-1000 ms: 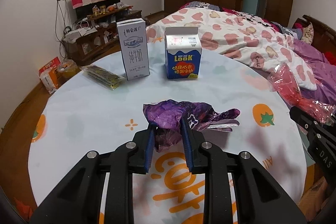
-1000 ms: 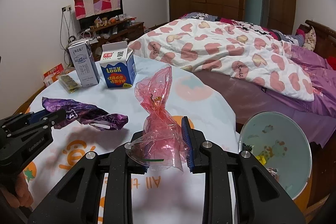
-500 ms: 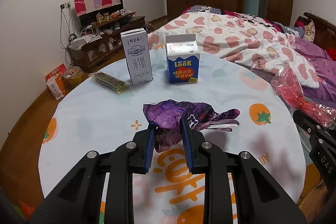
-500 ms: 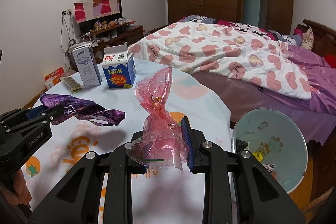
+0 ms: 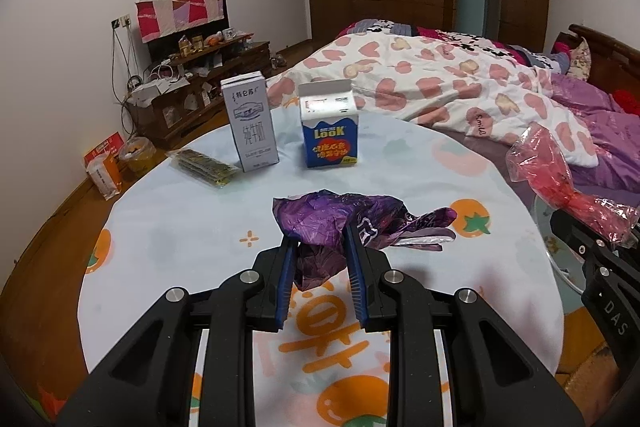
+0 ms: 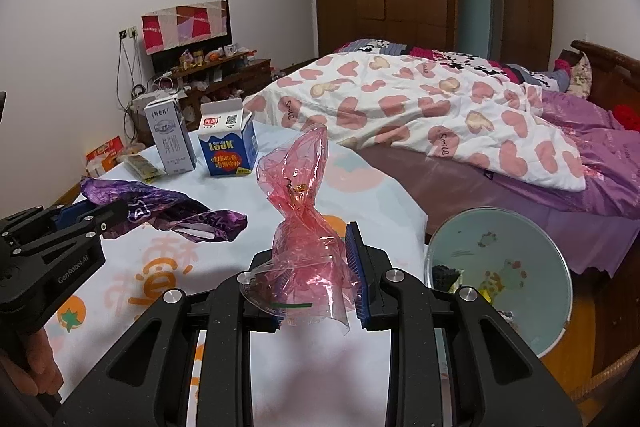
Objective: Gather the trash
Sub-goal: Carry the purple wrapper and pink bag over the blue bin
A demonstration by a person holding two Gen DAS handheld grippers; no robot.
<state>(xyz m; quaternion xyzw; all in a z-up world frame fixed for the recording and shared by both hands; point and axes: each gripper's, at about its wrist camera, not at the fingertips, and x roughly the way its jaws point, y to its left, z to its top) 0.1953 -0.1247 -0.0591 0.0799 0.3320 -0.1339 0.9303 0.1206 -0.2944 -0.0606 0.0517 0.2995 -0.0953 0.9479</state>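
My left gripper (image 5: 319,243) is shut on a crumpled purple foil wrapper (image 5: 352,219) and holds it above the round table (image 5: 180,227). The wrapper also shows in the right wrist view (image 6: 168,207), held off the table. My right gripper (image 6: 316,247) is shut on a crumpled pink plastic bag (image 6: 304,203), also seen at the right in the left wrist view (image 5: 552,179). A pale blue bin (image 6: 500,267) with some trash in it stands on the floor right of the table, below my right gripper.
A tall grey milk carton (image 5: 250,123), a blue LOOK carton (image 5: 330,131) and a flat greenish packet (image 5: 200,167) stand at the table's far side. A bed with a heart-pattern quilt (image 6: 420,107) lies beyond. A cluttered TV cabinet (image 5: 192,83) is at the left wall.
Both grippers have risen and drawn back a little with their trash still held. The bin shows slightly further to the left in the right wrist view.
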